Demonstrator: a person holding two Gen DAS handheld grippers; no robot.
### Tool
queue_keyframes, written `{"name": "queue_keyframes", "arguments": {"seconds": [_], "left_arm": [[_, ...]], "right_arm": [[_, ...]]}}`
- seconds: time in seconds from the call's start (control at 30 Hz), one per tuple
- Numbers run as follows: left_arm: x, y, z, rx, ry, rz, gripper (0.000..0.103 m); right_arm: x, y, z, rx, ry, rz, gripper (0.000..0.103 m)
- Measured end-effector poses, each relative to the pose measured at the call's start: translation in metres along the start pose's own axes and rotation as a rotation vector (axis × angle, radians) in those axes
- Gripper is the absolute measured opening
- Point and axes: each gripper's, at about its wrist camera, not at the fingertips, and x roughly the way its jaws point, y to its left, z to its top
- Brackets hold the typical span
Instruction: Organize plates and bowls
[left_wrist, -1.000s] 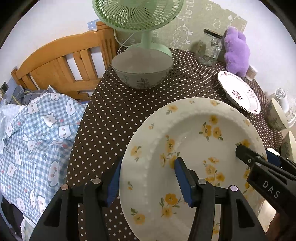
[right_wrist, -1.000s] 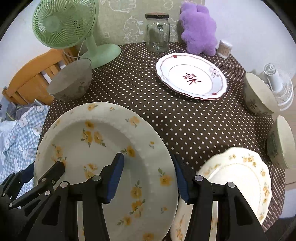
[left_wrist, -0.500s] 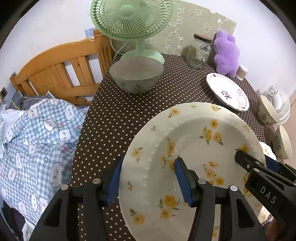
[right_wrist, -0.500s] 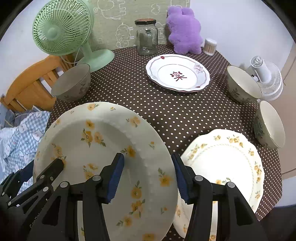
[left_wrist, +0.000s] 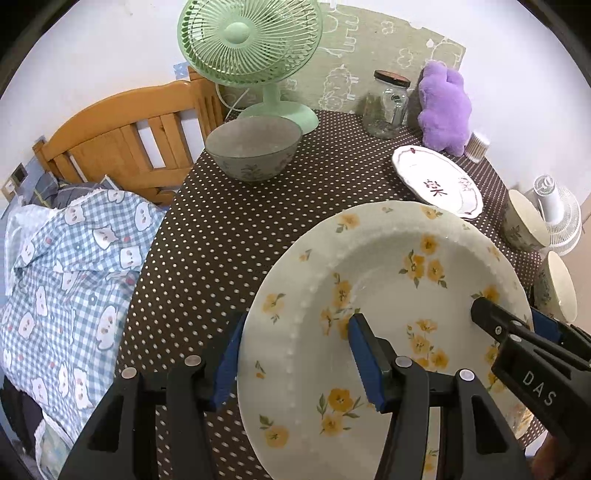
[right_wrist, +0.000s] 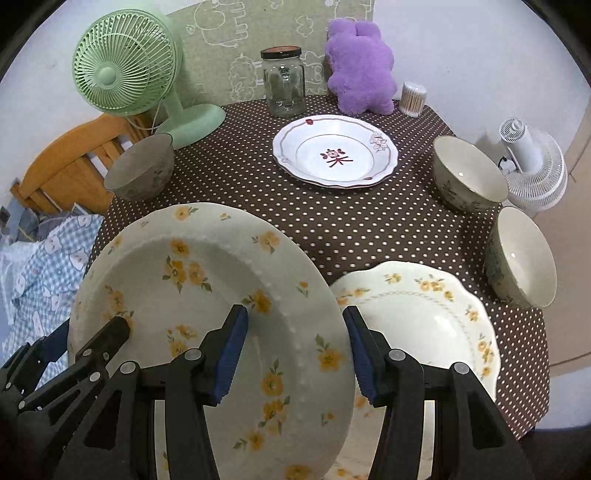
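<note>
A cream plate with yellow flowers (left_wrist: 388, 266) (right_wrist: 184, 266) hangs tilted above the brown dotted table (right_wrist: 369, 229). My left gripper (left_wrist: 295, 332) is shut on its left rim, one blue pad on the inside and one under the edge. At the opposite rim my right gripper (right_wrist: 295, 321) is shut the same way. A second yellow-flowered plate with a scalloped rim (right_wrist: 424, 317) lies on the table below right. Farther back lies a white plate with a red character (right_wrist: 336, 155). One grey-green bowl (right_wrist: 142, 166) stands at the left, and two bowls (right_wrist: 465, 173) (right_wrist: 521, 258) stand at the right edge.
Along the table's back stand a green fan (right_wrist: 125, 74), a glass jar (right_wrist: 284, 85), a purple plush toy (right_wrist: 360, 66) and a toothpick holder (right_wrist: 413, 98). A small white fan (right_wrist: 532, 166) sits off the right edge. A wooden chair (left_wrist: 122, 136) and a checked blanket (left_wrist: 66, 277) are left.
Both grippers have risen and drawn back from the table with the flowered plate held between them. More of the table shows now, including the scalloped plate and the right-hand bowls.
</note>
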Motion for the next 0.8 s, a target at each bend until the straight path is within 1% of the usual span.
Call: {"name": "queue_keyframes", "arguments": {"seconds": [0.33,0.53,0.8], "left_arm": [[-0.008,-0.040,-0.012,-0.017,-0.005,-0.005,0.056],[-0.006,-0.065,-0.018,-0.003,0.015,-0.019,0.056],[0.000,-0.099,-0.031,0.028,0.043,-0.031,0.056]], "right_arm": [[-0.010,-0.045,-0.001,-0.017,-0.012,0.004,0.057],[-0.013,-0.075,-0.007,-0.003,-0.008,-0.008,0.057],[-0.008,-0.115,-0.017,0.017,0.021,-0.021,0.057]]}}
